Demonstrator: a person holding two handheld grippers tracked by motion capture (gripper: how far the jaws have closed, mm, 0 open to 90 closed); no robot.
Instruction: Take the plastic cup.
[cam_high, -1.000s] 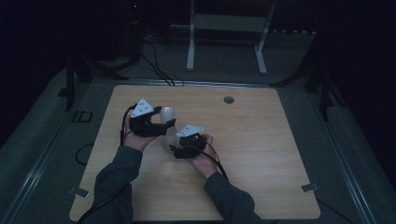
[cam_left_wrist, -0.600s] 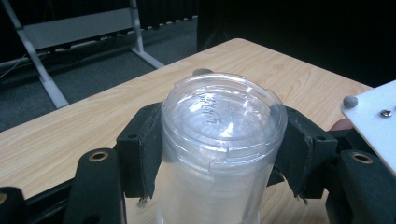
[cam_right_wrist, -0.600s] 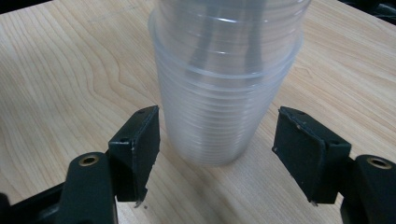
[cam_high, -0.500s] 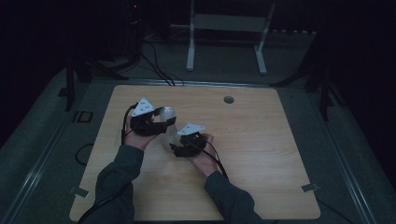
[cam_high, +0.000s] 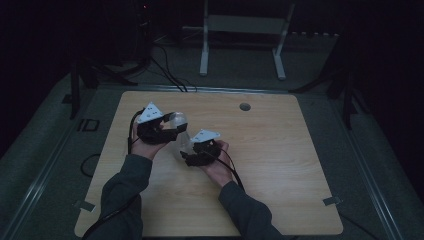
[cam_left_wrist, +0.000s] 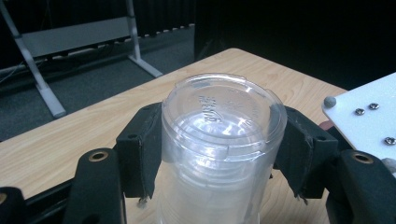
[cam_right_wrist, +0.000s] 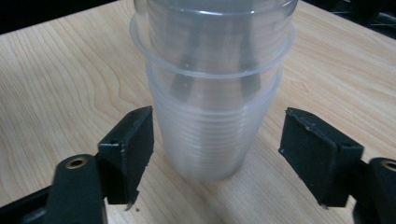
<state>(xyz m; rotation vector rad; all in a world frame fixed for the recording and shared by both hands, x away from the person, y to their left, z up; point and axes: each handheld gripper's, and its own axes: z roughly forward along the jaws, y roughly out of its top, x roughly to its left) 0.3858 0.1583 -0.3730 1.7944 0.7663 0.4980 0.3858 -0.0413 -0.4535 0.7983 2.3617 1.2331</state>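
L hand-held gripper (cam_left_wrist: 219, 154) pinches top cup (cam_left_wrist: 223, 140) of stack; R hand-held gripper (cam_right_wrist: 219, 158) spread w/ jaws flanking lower cups (cam_right_wrist: 210, 135), on worktop (cam_right_wrist: 60, 84).

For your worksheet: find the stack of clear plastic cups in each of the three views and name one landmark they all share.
High view: the stack of clear plastic cups sits left of centre, between both grippers.
Left gripper view: centre, clamped between the black jaws.
Right gripper view: top centre, between the open jaws.
Shared landmark: the light wooden tabletop.
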